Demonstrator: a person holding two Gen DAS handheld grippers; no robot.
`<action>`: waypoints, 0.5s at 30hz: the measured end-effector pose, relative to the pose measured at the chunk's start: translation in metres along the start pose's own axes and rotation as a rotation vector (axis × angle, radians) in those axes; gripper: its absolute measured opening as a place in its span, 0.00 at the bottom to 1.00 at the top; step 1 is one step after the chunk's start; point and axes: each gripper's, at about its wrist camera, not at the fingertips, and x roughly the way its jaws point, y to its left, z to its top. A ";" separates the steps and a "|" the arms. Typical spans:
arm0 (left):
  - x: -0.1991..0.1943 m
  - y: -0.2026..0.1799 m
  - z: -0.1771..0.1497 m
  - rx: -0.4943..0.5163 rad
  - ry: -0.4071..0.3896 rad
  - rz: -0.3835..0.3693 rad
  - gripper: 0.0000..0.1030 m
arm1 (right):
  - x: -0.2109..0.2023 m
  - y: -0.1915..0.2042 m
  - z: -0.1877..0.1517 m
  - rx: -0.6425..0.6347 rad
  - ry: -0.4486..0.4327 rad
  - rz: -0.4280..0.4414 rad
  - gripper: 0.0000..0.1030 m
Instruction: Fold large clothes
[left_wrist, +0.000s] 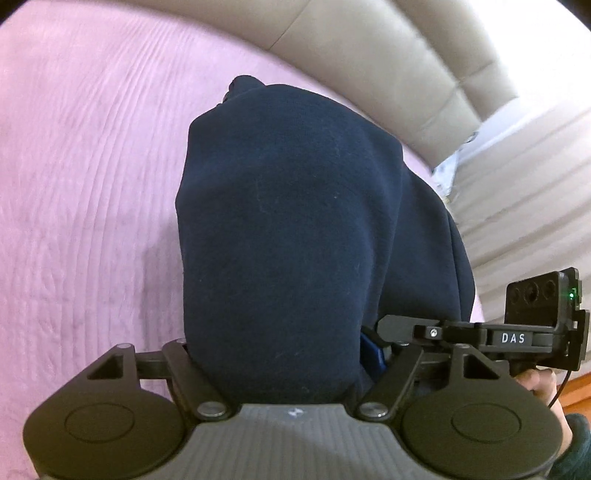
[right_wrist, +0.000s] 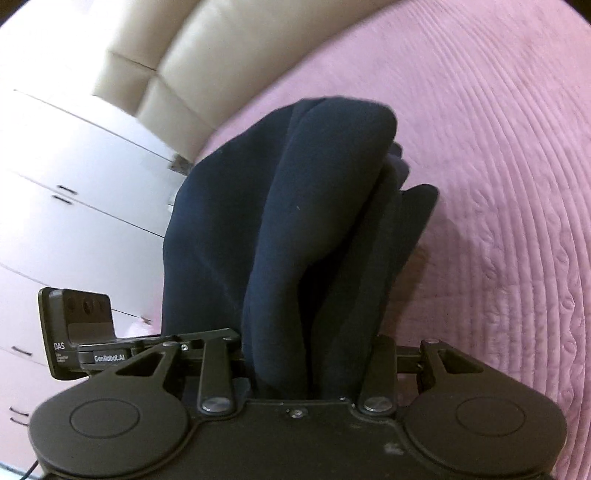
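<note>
From the left wrist view, the left gripper (left_wrist: 280, 354) is pinching a thick bunch of the navy garment (left_wrist: 295, 229), whose cloth fills the gap between its linkage arms and hides the fingertips. The fabric rises up and away from the gripper as a broad, smooth dark mass above the pink quilted bedspread (left_wrist: 81, 177), with the beige padded headboard (left_wrist: 369, 59) behind it. The right gripper (left_wrist: 384, 328) shows at the lower right, side-on and just beside the cloth's edge, with a hand (left_wrist: 543, 387) behind it. From the right wrist view, the right gripper (right_wrist: 314, 369) is clamped on the same navy garment (right_wrist: 295, 221), which stands up from it in several rolled folds over the bedspread (right_wrist: 498, 184). White cupboard doors (right_wrist: 55, 184) lie to the left, and the left gripper (right_wrist: 207, 341) sits close alongside.
</note>
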 end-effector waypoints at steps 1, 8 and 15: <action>0.009 0.010 -0.001 -0.020 0.016 0.004 0.73 | 0.005 -0.013 0.002 0.008 0.002 -0.048 0.54; 0.021 0.049 -0.017 -0.082 0.041 0.032 0.93 | -0.020 -0.028 0.000 -0.162 -0.069 -0.245 0.79; 0.022 0.032 -0.049 0.012 0.105 0.086 1.00 | -0.009 0.049 -0.055 -0.386 0.015 -0.253 0.81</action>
